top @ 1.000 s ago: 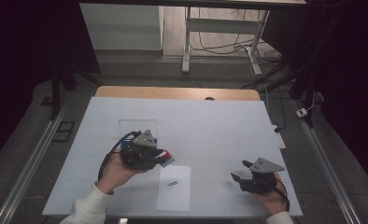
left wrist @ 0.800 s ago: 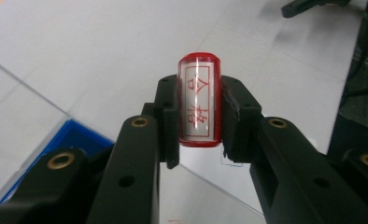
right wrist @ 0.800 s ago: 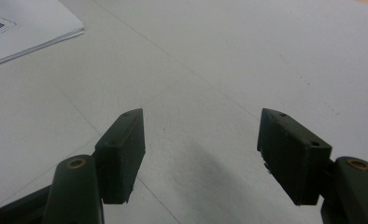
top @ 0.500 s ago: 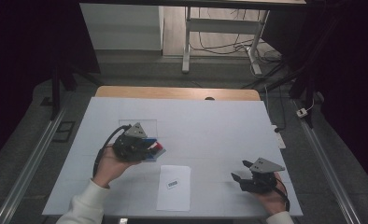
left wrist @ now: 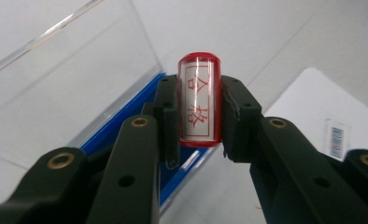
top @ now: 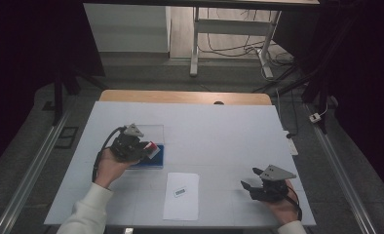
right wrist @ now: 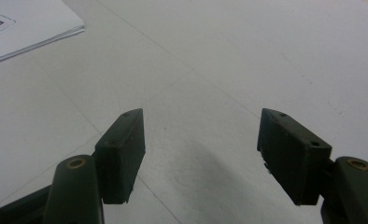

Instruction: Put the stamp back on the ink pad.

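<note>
A white table lies broadly bare beyond and to the right of the blue ink-pad case, whose clear lid stands raised behind it. A sheet of paper lies just in front of the case, near the table's front edge. The left gripper, clenched on a red cylindrical stamp, holds it over the case; a second earlier it hung nearer the paper. Well to the right of the case, the right gripper, jaws spread and empty, has kept its place over bare tabletop.
</note>
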A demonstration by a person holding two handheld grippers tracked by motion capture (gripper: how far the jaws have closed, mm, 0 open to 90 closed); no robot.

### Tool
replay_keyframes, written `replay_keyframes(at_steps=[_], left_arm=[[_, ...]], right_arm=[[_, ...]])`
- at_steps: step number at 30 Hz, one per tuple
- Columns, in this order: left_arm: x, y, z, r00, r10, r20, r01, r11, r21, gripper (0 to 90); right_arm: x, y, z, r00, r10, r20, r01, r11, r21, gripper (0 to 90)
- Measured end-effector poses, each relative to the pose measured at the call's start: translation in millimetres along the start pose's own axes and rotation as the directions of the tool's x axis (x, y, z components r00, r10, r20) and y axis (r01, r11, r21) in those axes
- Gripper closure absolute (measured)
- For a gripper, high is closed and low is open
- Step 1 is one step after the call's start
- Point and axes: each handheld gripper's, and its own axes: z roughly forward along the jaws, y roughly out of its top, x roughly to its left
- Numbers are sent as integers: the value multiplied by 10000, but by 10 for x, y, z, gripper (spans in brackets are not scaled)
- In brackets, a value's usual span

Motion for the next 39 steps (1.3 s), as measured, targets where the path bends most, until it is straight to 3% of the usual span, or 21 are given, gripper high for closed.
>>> replay_keyframes(at_steps=[4, 17, 29, 39], left_arm=[[60, -38, 19, 9996, -182, -216, 185, 9998, 124, 705], [195, -116, 121, 9965, -214, -808, 298, 9940, 1048, 705], [255, -151, 211, 9963, -275, -819, 392, 9886, 1456, 704], [250, -143, 254, 9958, -258, -874, 377, 9898, 1371, 697]], right_arm=[[3, -2, 3, 10000, 25, -9, -25, 10000, 36, 317], [-9, -13, -5, 10000, 31, 7, -31, 9999, 101, 318], [-6, -12, -4, 10000, 21, 26, -21, 9999, 117, 320], [-5, -16, -3, 10000, 26, 57, -27, 9999, 157, 320]])
